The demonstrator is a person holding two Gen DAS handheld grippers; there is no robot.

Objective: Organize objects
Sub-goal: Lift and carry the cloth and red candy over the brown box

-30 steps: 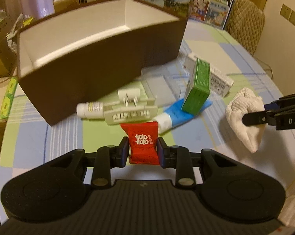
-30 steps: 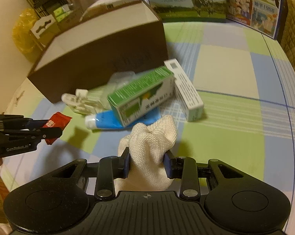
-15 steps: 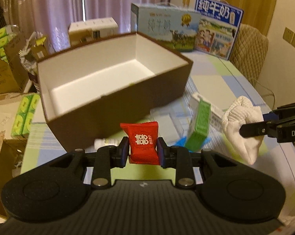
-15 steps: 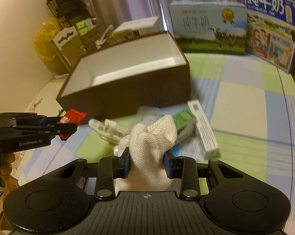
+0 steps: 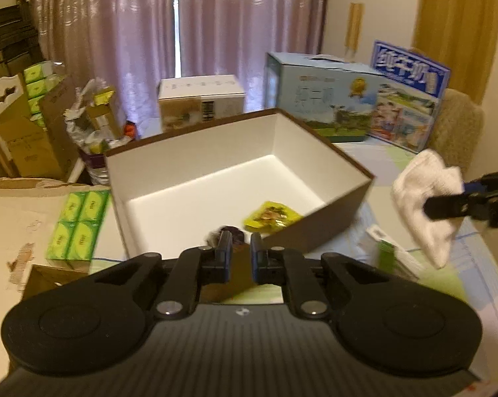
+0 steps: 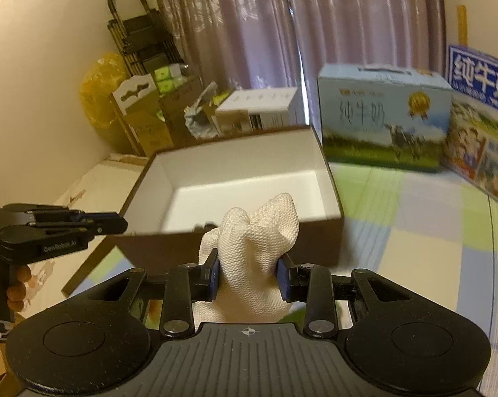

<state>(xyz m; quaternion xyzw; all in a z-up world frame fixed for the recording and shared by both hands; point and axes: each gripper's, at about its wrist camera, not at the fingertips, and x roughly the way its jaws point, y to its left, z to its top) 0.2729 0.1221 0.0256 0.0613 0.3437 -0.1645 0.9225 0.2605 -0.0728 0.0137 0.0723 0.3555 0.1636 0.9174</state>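
Observation:
A brown box [image 5: 335, 211] with a white inside stands open on the checked table; it also shows in the right wrist view [image 6: 249, 248]. A yellow packet [image 5: 270, 220] and a dark round item [image 5: 230, 231] lie inside it near the front wall. My left gripper [image 5: 238, 253] hovers at the box's near rim, its jaws a little apart and empty; the red packet is not in view. My right gripper [image 6: 248, 273] is shut on a white knitted cloth [image 6: 259, 231], held right of the box; the cloth also shows in the left wrist view [image 5: 424, 192].
Milk cartons [image 5: 321, 99] [image 6: 384, 119] and a white carton [image 5: 201, 102] stand behind the box. Green tissue packs [image 5: 78, 223] and cardboard boxes [image 5: 27, 132] are at the left. A green-and-white box [image 5: 389, 258] lies on the table at the right.
Both grippers rose and moved toward the box. The left gripper's jaws parted and the red packet is gone from them. The right gripper still holds the cloth.

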